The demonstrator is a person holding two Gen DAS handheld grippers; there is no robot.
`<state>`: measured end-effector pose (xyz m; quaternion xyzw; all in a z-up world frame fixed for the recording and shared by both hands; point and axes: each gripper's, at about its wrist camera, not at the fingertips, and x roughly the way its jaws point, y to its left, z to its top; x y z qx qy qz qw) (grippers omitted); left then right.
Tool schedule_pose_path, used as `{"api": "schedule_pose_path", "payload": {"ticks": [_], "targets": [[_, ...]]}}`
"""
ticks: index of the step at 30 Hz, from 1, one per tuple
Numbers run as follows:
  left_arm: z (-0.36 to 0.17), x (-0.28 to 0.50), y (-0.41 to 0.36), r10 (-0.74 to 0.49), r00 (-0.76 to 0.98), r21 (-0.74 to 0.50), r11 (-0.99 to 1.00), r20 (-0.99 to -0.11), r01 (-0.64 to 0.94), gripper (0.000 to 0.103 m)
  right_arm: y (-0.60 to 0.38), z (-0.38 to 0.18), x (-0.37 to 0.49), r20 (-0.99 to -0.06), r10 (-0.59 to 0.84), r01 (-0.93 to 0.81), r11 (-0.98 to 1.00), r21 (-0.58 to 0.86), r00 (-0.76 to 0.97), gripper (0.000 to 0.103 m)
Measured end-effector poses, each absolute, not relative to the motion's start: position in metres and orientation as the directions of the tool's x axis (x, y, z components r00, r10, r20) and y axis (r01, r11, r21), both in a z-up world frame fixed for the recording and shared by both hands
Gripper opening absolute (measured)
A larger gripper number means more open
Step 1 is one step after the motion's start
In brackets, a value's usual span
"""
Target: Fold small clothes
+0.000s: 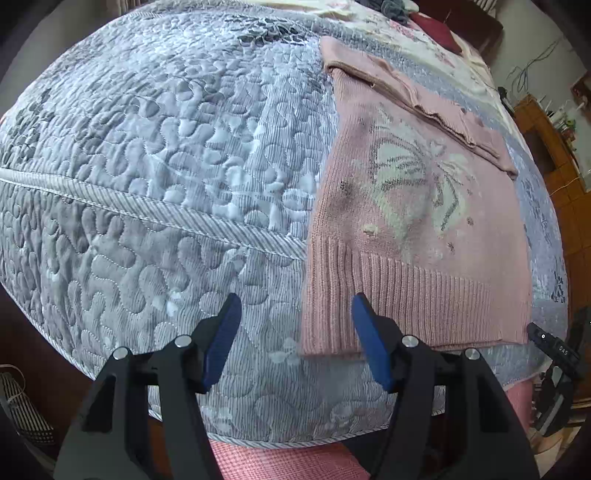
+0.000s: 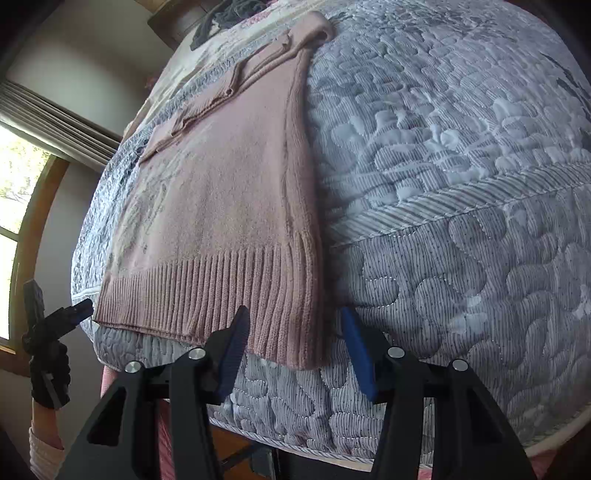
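Note:
A pink knitted sweater [image 1: 406, 206] with a white butterfly pattern lies flat on the quilted grey-blue bed cover [image 1: 166, 147]. One sleeve [image 1: 424, 99] is folded across its chest. My left gripper [image 1: 295, 301] is open, just in front of the ribbed hem's [image 1: 424, 306] left corner. In the right wrist view the sweater [image 2: 221, 206] runs away from me, sleeve [image 2: 221, 85] folded over, on the cover [image 2: 443, 166]. My right gripper [image 2: 294, 313] is open, its blue fingers either side of the hem's [image 2: 207, 295] right corner, gripping nothing.
The other gripper shows at each view's edge [image 1: 554, 350] [image 2: 62, 317], one held by a black-gloved hand [image 2: 50, 369]. The sweater's hem hangs over the mattress edge. Dark clothes [image 2: 229, 14] and a dark red cushion [image 1: 436, 29] lie far up the bed. Wooden furniture [image 1: 546, 140] stands beside it.

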<state>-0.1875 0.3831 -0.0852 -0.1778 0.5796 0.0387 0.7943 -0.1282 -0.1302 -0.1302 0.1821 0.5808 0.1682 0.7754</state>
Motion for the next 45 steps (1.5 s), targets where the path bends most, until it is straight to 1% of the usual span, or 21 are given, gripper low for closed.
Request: {"api": "schedule_pose_path", "payload": {"ticks": [3, 5, 7, 8, 11, 12, 13, 14, 15, 17, 21, 26, 29, 34, 39, 45], "targets": [[-0.106, -0.177, 0.383, -0.144, 0.265, -0.218, 0.936, -0.953, -0.277, 0.062, -0.129, -0.136, -0.123, -0.845, 0.469, -0.024, 0.877, 0.479, 0.257, 0.052], [-0.117, -0.175, 0.384, -0.175, 0.256, -0.249, 0.922, -0.951, -0.295, 0.062, -0.126, -0.137, -0.12, -0.852, 0.465, -0.024, 0.88, 0.474, 0.241, 0.053], [-0.12, -0.175, 0.383, -0.198, 0.268, -0.276, 0.915, -0.943, -0.294, 0.061, -0.121, -0.135, -0.118, -0.866, 0.448, -0.062, 0.893, 0.446, 0.221, 0.052], [-0.12, -0.175, 0.381, -0.213, 0.274, -0.292, 0.912, -0.938, -0.29, 0.056, -0.119, -0.134, -0.118, -0.872, 0.44, -0.078, 0.897, 0.434, 0.212, 0.05], [-0.121, -0.177, 0.377, -0.256, 0.287, -0.34, 0.891, -0.923, -0.301, 0.04, -0.118, -0.135, -0.115, -0.885, 0.427, -0.085, 0.904, 0.419, 0.184, 0.037], [-0.122, -0.176, 0.376, -0.257, 0.286, -0.341, 0.89, -0.923, -0.302, 0.038, -0.119, -0.136, -0.115, -0.885, 0.429, -0.085, 0.903, 0.421, 0.178, 0.027], [-0.122, -0.176, 0.375, -0.261, 0.286, -0.346, 0.888, -0.922, -0.303, 0.03, -0.119, -0.137, -0.113, -0.883, 0.439, -0.087, 0.899, 0.43, 0.168, 0.022], [-0.123, -0.176, 0.375, -0.278, 0.293, -0.365, 0.879, -0.915, -0.307, 0.02, -0.119, -0.138, -0.113, -0.88, 0.446, -0.087, 0.895, 0.438, 0.161, 0.021], [-0.123, -0.175, 0.375, -0.297, 0.298, -0.388, 0.866, -0.907, -0.316, 0.016, -0.119, -0.139, -0.113, -0.877, 0.455, -0.092, 0.89, 0.446, 0.154, 0.013], [-0.12, -0.175, 0.373, -0.295, 0.301, -0.388, 0.864, -0.907, -0.321, 0.011, -0.117, -0.137, -0.113, -0.863, 0.486, -0.096, 0.874, 0.476, 0.142, 0.011], [-0.108, -0.175, 0.373, -0.33, 0.326, -0.43, 0.849, -0.886, -0.306, 0.009, -0.121, -0.123, -0.109, -0.801, 0.581, -0.093, 0.814, 0.574, 0.146, 0.01], [-0.083, -0.166, 0.376, -0.397, 0.39, -0.515, 0.814, -0.831, -0.268, 0.007, -0.124, -0.092, -0.097, -0.754, 0.636, -0.129, 0.772, 0.622, 0.167, 0.01], [-0.065, -0.154, 0.374, -0.391, 0.427, -0.516, 0.825, -0.815, -0.23, 0.007, -0.128, -0.07, -0.084, -0.746, 0.634, -0.145, 0.773, 0.617, 0.204, 0.01], [-0.048, -0.124, 0.382, -0.378, 0.482, -0.527, 0.821, -0.79, -0.219, 0.007, -0.136, -0.046, -0.055, -0.728, 0.635, -0.152, 0.771, 0.618, 0.259, 0.01], [-0.047, -0.088, 0.398, -0.366, 0.516, -0.542, 0.806, -0.774, -0.241, 0.007, -0.144, -0.049, -0.012, -0.715, 0.644, -0.107, 0.759, 0.642, 0.273, 0.01], [-0.072, -0.034, 0.41, -0.345, 0.5, -0.53, 0.795, -0.795, -0.294, 0.007, -0.151, -0.073, 0.047, -0.707, 0.656, -0.013, 0.735, 0.678, 0.264, 0.01]]}}
